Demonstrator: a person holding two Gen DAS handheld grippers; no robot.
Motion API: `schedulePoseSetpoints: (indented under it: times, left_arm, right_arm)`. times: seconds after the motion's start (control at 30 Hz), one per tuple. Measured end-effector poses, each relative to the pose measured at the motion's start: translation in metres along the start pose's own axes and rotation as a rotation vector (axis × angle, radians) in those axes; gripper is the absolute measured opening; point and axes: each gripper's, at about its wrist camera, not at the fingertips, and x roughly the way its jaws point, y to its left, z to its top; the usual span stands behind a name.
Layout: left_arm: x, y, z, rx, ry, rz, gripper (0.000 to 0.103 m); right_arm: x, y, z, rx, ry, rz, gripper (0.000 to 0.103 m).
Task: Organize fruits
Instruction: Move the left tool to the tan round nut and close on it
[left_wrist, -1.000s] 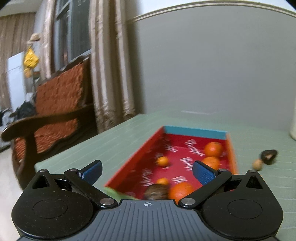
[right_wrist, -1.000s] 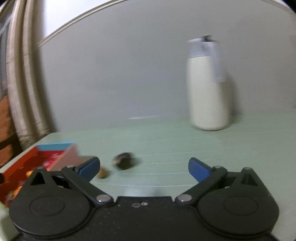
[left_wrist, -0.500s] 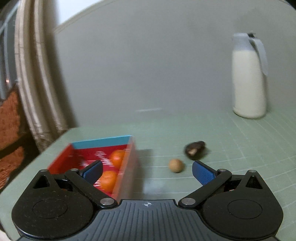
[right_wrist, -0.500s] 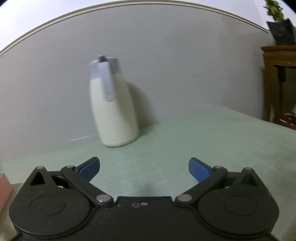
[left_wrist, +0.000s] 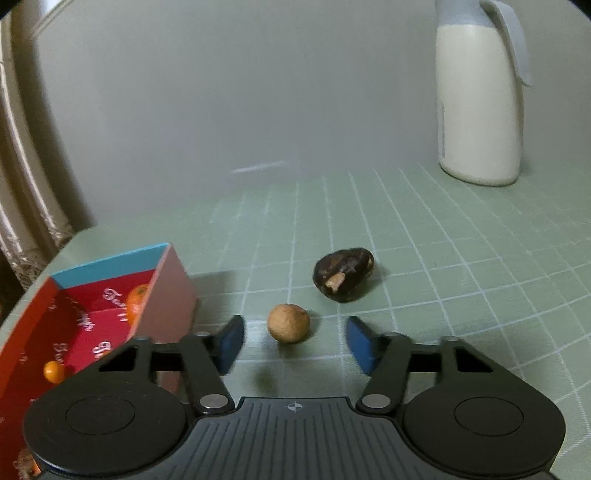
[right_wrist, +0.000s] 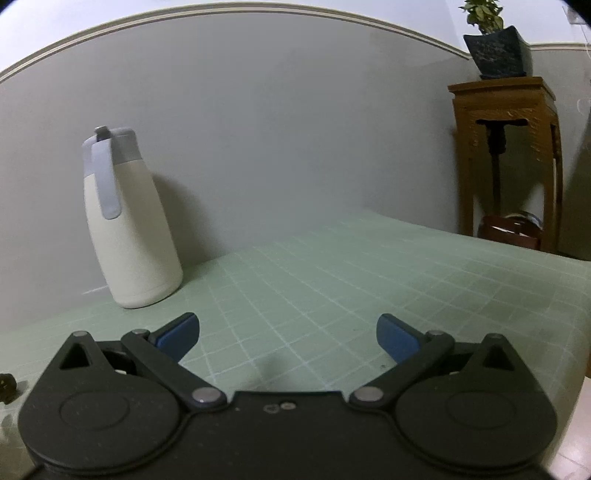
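Each camera sits on a hand-held gripper, low and close over the green desk (left_wrist: 461, 258), facing the grey wall (right_wrist: 295, 129), and both views share the white jug (left_wrist: 478, 103) by that wall.

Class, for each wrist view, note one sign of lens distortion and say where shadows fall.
Left wrist view: the mat's grid lines curve; the box shadows the mat to its right. Right wrist view: the wall moulding arches; the jug shadows the wall.

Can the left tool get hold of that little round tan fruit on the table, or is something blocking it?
Probably yes. The little tan fruit lies between the left tool's closing blue fingers, not yet touched. The dark fruit and red box stand clear.
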Motion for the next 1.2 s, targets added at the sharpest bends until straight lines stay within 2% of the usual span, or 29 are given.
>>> schedulePoseSetpoints:
  times: [0.17,0.27,0.47,0.6,0.7,0.97,1.1,1.13,1.17,1.2]
  left_arm:
    - [0.004,-0.002,-0.002,-0.001,-0.013,-0.015,0.044]
    - [0.002,-0.004,-0.005,0.015,-0.022,-0.021,0.019]
    - [-0.002,-0.005,-0.005,0.020,-0.043,-0.029,0.019]
    - [-0.012,-0.003,-0.006,0.015,-0.093,-0.033,0.012]
    - [-0.021,-0.001,-0.008,0.027,-0.135,-0.025,0.012]
    - [-0.024,-0.004,-0.012,0.078,-0.136,0.005,0.012]
    - [-0.024,-0.007,-0.010,0.086,-0.136,-0.007,0.014]
    - [-0.024,-0.007,-0.009,0.083,-0.135,-0.011,0.017]
    - [-0.024,-0.007,-0.009,0.079,-0.135,-0.012,0.023]
    - [-0.023,-0.007,-0.008,0.075,-0.132,-0.012,0.057]
  right_arm:
    - [0.005,0.002,-0.001,0.002,0.019,0.017,0.103]
    - [0.004,0.007,-0.003,-0.013,0.020,0.032,0.103]
    - [0.002,0.014,-0.004,-0.021,0.026,0.049,0.103]
    - [0.002,0.018,-0.003,-0.028,0.033,0.060,0.103]
    - [0.001,0.022,-0.004,-0.035,0.039,0.075,0.103]
    - [-0.004,0.034,-0.007,-0.058,0.045,0.123,0.103]
    - [-0.004,0.038,-0.008,-0.087,0.049,0.130,0.103]
    - [-0.004,0.037,-0.008,-0.084,0.053,0.133,0.103]
    - [-0.004,0.037,-0.008,-0.081,0.055,0.136,0.103]
    - [-0.003,0.037,-0.007,-0.081,0.058,0.138,0.103]
